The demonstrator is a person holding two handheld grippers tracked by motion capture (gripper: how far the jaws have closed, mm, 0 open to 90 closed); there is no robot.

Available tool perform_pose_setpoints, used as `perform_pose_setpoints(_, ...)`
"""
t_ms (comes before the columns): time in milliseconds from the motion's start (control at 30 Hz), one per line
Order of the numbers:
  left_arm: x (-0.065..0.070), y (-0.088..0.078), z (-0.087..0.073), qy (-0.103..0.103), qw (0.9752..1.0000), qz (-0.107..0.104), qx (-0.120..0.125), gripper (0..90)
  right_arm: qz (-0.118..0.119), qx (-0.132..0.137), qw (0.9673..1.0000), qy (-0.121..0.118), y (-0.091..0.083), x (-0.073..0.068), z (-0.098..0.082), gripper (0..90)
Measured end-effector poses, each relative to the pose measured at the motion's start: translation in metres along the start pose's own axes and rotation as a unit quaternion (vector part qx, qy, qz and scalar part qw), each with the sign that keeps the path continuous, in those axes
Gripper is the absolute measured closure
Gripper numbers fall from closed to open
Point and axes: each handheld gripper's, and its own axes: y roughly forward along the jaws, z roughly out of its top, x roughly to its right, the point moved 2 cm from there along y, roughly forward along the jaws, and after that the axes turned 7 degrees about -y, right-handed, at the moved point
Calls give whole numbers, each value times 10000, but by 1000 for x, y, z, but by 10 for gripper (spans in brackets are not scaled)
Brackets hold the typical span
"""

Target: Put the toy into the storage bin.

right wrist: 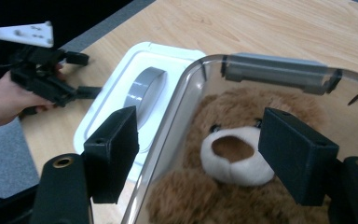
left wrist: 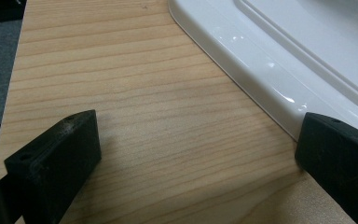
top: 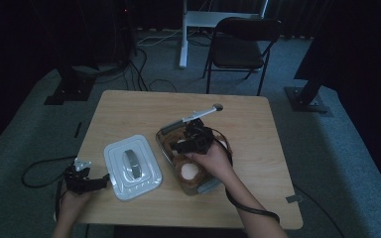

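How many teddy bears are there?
1. The brown teddy bear lies inside the clear container on the table, right under the right gripper. Another could hide beneath it, but nothing suggests one.

The table is pale wood or wood-look laminate with a fine straight grain and a matt, smooth face. The lid is white plastic, glossy, catching small highlights along its rounded rim; its handle looks like grey matt plastic. The container is clear, smooth plastic with a grey clip. The teddy bear is brown plush, fuzzy, with a paler muzzle. The jaws of both grippers are black, matt, slightly grainy plastic.
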Motion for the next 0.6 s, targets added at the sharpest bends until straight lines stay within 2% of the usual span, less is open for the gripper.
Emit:
perform_pose_setpoints(233,0,0,0,13,10000,1,-1,5,64,99,9999,-59,-14,-6,-14,280)
perform_pose_setpoints(400,0,0,0,-6,10000,-2,-1,5,65,334,9994,-116,-38,-13,-27,285)
perform_pose_setpoints(433,0,0,0,-6,10000,-2,-1,5,65,334,9994,-116,-38,-13,-27,285)
perform_pose_setpoints(467,0,0,0,-4,10000,-3,0,5,120,380,9991,-130,-46,-16,-33,330)
perform_pose_setpoints(600,0,0,0,1,10000,0,-2,5,268,462,9985,-96,-60,-20,-44,332)
